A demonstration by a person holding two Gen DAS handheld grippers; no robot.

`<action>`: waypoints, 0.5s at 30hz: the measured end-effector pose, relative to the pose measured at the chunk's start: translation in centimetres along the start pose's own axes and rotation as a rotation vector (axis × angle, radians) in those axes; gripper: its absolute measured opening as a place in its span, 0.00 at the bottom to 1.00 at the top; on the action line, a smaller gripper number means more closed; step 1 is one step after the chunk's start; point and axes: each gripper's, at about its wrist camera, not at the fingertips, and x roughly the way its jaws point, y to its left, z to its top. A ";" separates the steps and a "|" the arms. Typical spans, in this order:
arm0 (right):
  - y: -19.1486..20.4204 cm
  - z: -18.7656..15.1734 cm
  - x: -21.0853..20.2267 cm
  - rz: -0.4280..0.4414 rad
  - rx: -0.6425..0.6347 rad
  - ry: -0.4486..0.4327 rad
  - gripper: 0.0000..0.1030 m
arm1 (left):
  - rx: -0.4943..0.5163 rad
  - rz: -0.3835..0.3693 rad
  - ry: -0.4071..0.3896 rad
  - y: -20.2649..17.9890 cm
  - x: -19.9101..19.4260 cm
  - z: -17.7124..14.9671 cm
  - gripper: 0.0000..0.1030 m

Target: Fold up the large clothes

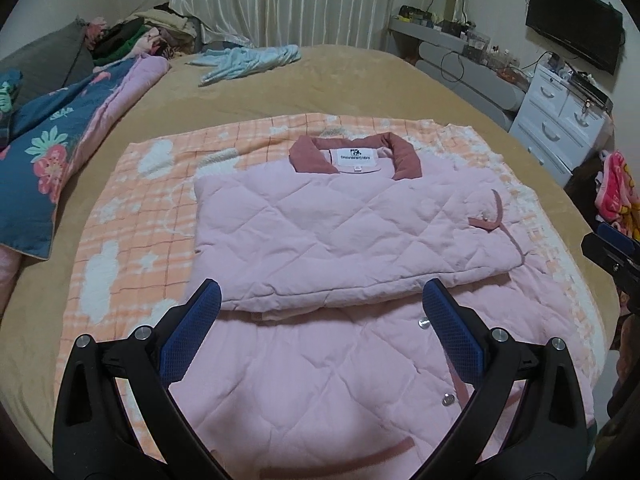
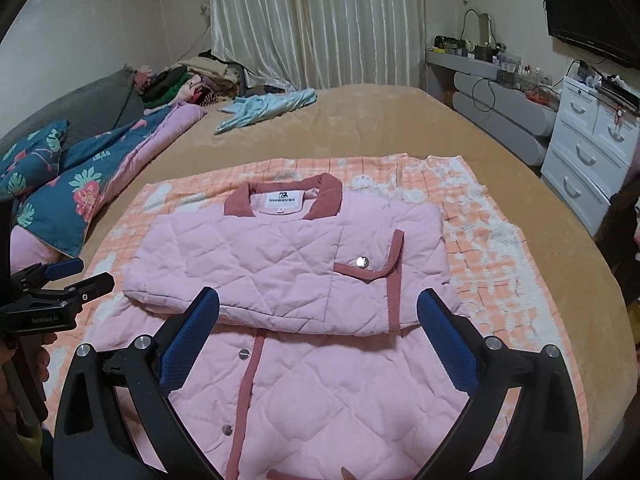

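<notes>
A pink quilted jacket (image 1: 352, 232) (image 2: 288, 264) with a dusty-red collar lies on an orange checked blanket (image 1: 132, 208) (image 2: 480, 220) on the bed. Its upper part is folded down into a flat rectangle over the lower part, collar and label facing up. My left gripper (image 1: 320, 296) hovers above the fold's near edge, blue pads spread wide, nothing between them. My right gripper (image 2: 318, 304) hangs the same way over the fold's near edge, open and empty. Each gripper shows at the other view's edge: the right gripper (image 1: 612, 252), the left gripper (image 2: 60, 284).
Tan bedspread (image 1: 360, 80) covers the bed. A floral quilt (image 1: 60, 148) and a clothes pile (image 1: 132, 36) lie at the left, a light-blue garment (image 1: 248, 60) at the far side. White drawers (image 1: 560, 120), a cluttered shelf and a wall TV (image 1: 576, 24) stand at the right.
</notes>
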 end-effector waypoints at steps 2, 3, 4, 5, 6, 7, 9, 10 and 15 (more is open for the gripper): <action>0.1 -0.1 -0.8 0.005 -0.001 -0.011 0.96 | 0.000 0.005 -0.016 -0.1 -1.1 -0.1 0.92; 0.2 -0.1 -1.4 0.008 -0.001 -0.018 0.96 | 0.001 0.006 -0.021 -0.1 -1.4 -0.2 0.92; 0.2 -0.1 -1.7 0.010 -0.002 -0.022 0.96 | 0.002 0.008 -0.025 -0.2 -1.8 -0.2 0.92; 0.3 -0.1 -2.2 0.013 -0.003 -0.028 0.96 | 0.004 0.011 -0.033 -0.3 -2.3 -0.3 0.92; 0.3 -0.1 -2.7 0.016 -0.006 -0.036 0.96 | 0.006 0.014 -0.041 -0.4 -2.9 -0.4 0.92; 0.5 -0.1 -3.2 0.017 -0.010 -0.042 0.96 | 0.007 0.015 -0.047 -0.4 -3.3 -0.4 0.92; 0.6 -0.2 -3.9 0.023 -0.014 -0.051 0.96 | 0.008 0.017 -0.057 -0.5 -4.0 -0.5 0.92; 0.7 -0.2 -4.4 0.023 -0.015 -0.057 0.96 | 0.009 0.019 -0.062 -0.7 -4.3 -0.6 0.92; 0.9 -0.5 -6.1 0.029 -0.020 -0.075 0.96 | 0.012 0.024 -0.092 -1.1 -6.1 -1.1 0.92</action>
